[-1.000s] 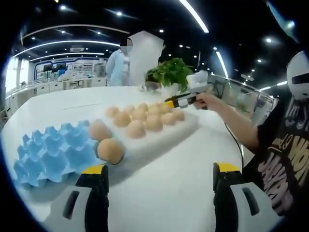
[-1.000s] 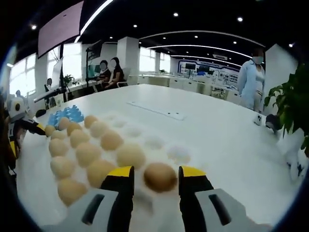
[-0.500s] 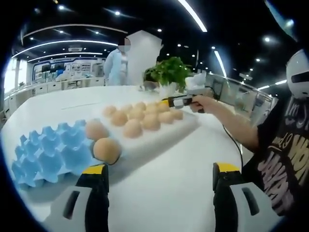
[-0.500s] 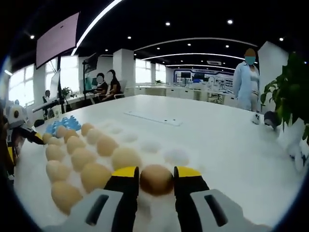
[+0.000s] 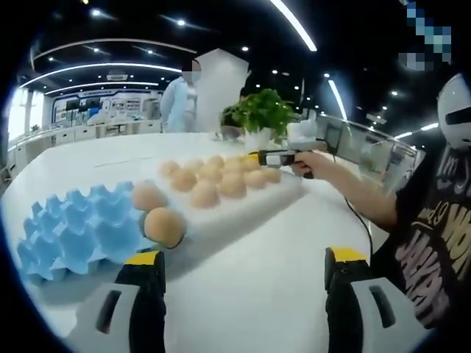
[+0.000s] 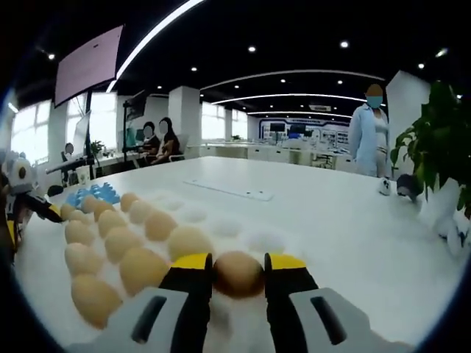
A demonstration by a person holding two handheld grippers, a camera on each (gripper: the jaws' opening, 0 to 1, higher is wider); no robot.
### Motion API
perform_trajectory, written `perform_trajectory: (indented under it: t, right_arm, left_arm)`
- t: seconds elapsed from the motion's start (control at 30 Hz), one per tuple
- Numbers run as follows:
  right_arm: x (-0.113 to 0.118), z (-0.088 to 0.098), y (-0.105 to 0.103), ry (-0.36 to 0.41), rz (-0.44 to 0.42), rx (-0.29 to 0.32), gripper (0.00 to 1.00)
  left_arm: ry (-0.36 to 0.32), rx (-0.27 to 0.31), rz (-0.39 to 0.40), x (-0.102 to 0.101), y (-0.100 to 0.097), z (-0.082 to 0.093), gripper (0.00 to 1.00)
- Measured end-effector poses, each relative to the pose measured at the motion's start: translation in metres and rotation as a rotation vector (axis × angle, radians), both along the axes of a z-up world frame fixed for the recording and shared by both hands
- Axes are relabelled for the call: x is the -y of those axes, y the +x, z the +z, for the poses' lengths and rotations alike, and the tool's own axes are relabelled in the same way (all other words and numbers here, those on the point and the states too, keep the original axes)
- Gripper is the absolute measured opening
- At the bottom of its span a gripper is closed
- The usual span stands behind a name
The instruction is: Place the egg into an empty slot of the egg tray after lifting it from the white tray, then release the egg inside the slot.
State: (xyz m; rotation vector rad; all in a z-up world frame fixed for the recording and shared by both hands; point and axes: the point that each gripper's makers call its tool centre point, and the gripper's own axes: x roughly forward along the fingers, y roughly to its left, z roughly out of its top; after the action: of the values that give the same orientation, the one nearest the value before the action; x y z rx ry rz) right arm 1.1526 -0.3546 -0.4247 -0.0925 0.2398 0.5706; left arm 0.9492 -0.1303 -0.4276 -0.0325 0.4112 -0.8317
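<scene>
In the right gripper view my right gripper (image 6: 237, 273) is shut on a brown egg (image 6: 237, 273), held just above the white tray (image 6: 243, 239) with several other eggs (image 6: 121, 243) in rows. The blue egg tray (image 6: 92, 194) lies far left beyond them. In the left gripper view my left gripper (image 5: 243, 283) stands open over the table, nothing between its jaws. Ahead of it lie the blue egg tray (image 5: 70, 235) with empty slots, and the white tray (image 5: 243, 202) of eggs. The right gripper (image 5: 274, 157) reaches in over the white tray's far end.
A potted plant (image 5: 259, 114) stands behind the white tray, also at the right edge as the plant (image 6: 434, 147). A person in white (image 5: 180, 99) stands at the back. People sit far left (image 6: 158, 140). The person's arm (image 5: 353, 191) crosses the table's right side.
My right gripper closed on the brown egg and has lifted it slightly off the white tray. The left gripper stayed open and nearly still.
</scene>
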Motion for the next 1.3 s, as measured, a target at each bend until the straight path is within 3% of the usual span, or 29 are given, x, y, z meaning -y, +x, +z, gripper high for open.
perform_trajectory:
  t: [0.33, 0.53, 1.13, 1.3]
  right_arm:
    - [0.000, 0.001, 0.001, 0.011, -0.013, -0.017, 0.29]
    - [0.002, 0.003, 0.003, 0.065, -0.021, -0.046, 0.28]
    - [0.005, 0.007, 0.007, 0.052, -0.028, -0.057, 0.28]
    - [0.003, 0.013, 0.006, 0.041, -0.013, -0.034, 0.28]
  left_arm:
    - [-0.013, -0.002, 0.001, 0.002, 0.000, -0.002, 0.90]
    - [-0.012, -0.003, 0.017, -0.006, 0.002, -0.002, 0.90]
    - [-0.027, -0.005, 0.034, -0.011, 0.004, -0.004, 0.89]
    - [-0.026, -0.021, 0.037, -0.013, 0.003, -0.009, 0.88]
